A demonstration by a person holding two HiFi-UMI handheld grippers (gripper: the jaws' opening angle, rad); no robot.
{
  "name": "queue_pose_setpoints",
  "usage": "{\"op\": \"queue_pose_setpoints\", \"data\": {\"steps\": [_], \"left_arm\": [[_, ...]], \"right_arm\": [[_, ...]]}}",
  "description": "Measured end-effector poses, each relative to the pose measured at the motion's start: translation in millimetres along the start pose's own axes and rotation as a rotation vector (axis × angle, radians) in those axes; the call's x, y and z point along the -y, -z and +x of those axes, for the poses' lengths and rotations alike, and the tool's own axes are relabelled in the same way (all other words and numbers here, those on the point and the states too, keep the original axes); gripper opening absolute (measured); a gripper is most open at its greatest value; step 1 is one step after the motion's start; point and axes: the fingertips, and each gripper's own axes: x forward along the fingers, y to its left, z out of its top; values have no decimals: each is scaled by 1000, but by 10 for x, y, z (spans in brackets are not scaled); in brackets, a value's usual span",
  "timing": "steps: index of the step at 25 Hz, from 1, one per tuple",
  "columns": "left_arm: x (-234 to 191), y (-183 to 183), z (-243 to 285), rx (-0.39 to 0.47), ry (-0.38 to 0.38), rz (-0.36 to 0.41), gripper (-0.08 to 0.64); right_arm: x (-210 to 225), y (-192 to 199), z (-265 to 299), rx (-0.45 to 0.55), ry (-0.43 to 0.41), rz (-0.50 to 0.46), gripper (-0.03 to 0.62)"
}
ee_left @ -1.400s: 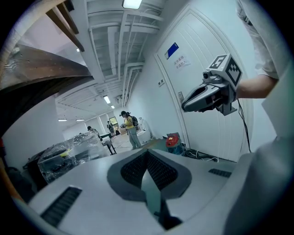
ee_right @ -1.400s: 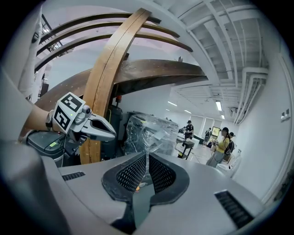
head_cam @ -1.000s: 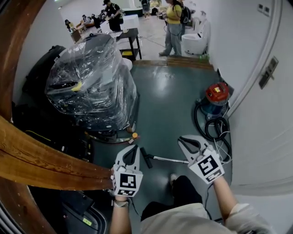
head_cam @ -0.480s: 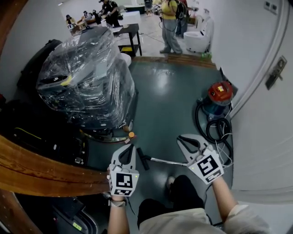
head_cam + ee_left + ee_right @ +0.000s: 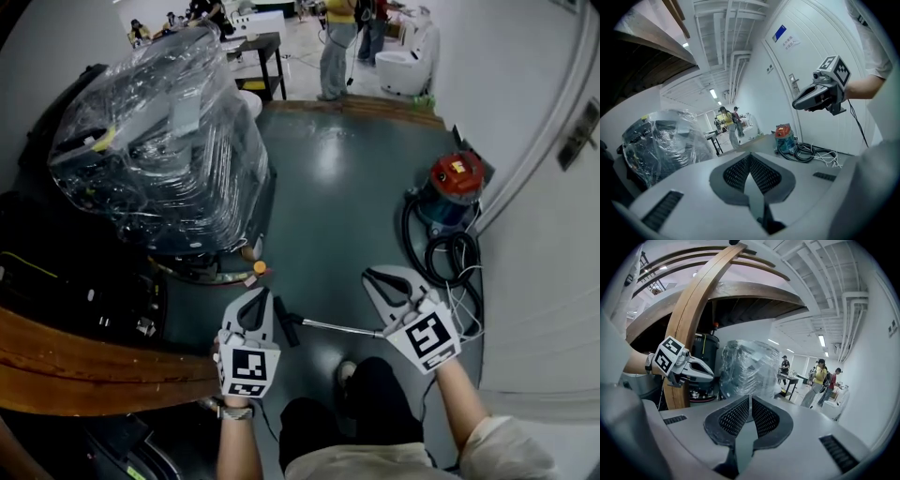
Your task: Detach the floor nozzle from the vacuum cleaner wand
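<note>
Head view: my left gripper, jaws pressed together and empty, hangs just left of the floor nozzle. The wand runs rightward along the floor toward my right gripper, likewise closed on nothing.

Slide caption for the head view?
Left gripper and right gripper, both shut, hover above the wand and nozzle on the floor.

Floor nozzle: black narrow bar, flat on floor, crosswise on wand's left end, still attached. Wand: chrome tube, lying approx. level across floor's near end.
</note>
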Motion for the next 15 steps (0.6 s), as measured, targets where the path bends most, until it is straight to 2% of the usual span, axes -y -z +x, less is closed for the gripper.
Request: {"op": "queue_pose_setpoints", "data": {"steps": [5,11,15], "left_arm": [[123,394,253,-6,9,4,-3],[343,890,505,-11,46,31,-3],[439,1249,678,3,48,52,-3]], "right_arm": [[-38,488,235,-12,-7,23,37],[-80,973,479,34,7,50,37],[-162,1388,678,38,12,33,37]]}}
